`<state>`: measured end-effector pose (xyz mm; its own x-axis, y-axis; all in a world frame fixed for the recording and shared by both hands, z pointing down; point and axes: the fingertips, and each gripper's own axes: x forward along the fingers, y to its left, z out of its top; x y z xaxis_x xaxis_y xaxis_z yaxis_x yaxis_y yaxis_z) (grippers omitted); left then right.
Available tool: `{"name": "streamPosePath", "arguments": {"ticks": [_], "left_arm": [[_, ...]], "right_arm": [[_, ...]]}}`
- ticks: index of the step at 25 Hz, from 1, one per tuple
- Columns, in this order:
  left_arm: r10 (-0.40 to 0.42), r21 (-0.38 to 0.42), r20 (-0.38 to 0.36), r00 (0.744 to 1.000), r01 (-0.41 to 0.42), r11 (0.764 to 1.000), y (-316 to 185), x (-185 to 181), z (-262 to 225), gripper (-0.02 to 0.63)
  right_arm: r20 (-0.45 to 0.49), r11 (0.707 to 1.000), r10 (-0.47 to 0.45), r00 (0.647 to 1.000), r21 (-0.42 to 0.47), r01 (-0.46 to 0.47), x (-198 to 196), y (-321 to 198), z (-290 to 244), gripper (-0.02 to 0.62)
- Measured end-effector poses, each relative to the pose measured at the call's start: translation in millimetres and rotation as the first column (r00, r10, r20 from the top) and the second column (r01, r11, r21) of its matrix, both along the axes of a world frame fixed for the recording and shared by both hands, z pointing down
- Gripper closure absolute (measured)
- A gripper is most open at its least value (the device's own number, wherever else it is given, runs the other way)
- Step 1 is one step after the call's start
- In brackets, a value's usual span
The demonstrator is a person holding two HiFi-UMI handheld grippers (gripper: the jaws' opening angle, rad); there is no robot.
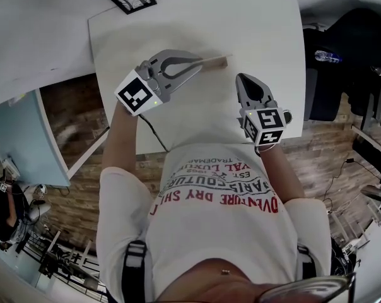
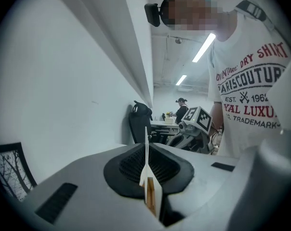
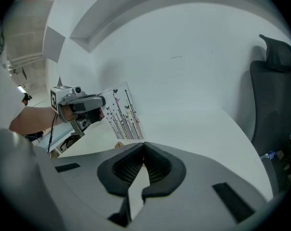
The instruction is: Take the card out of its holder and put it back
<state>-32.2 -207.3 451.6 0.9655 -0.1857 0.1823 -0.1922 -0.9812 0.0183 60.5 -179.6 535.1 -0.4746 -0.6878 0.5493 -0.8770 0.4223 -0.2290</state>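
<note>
Ideally, left tongs (image 1: 200,65) grasping the card (image 3: 124,110) are keeping it upright, aligned with the wooden holder (image 1: 222,60), while right tongs (image 1: 241,79) are idling clenched, empty.

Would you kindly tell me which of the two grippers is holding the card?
The left gripper, jaws shut on the card; the right gripper holds nothing.

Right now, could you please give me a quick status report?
Left gripper shut on card, held over white table. Right gripper shut, empty, clear of card. Nothing seen in the way.
</note>
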Motion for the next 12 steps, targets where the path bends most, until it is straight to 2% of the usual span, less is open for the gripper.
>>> {"name": "streamPosePath", "arguments": {"ticks": [4,9,11,12], "left_arm": [[-0.064,0.042,-0.035,0.997,0.065,0.997,0,-6,-26,0.569],[-0.187,0.026,-0.094,0.978,0.191,0.981,10,-10,-48,0.569],[-0.252,-0.001,-0.100,0.963,0.253,0.968,16,-13,-48,0.569],[-0.304,-0.021,-0.102,0.947,0.303,0.953,17,-17,-46,0.569]], "right_arm": [[0.011,1.000,0.005,1.000,0.027,-0.005,3,3,-12,0.574],[0.024,0.998,-0.011,1.000,0.063,0.010,0,8,-27,0.574],[0.031,0.997,-0.023,0.999,0.076,0.021,-4,11,-32,0.574],[0.035,0.996,-0.030,0.999,0.082,0.027,-6,12,-34,0.574]]}}
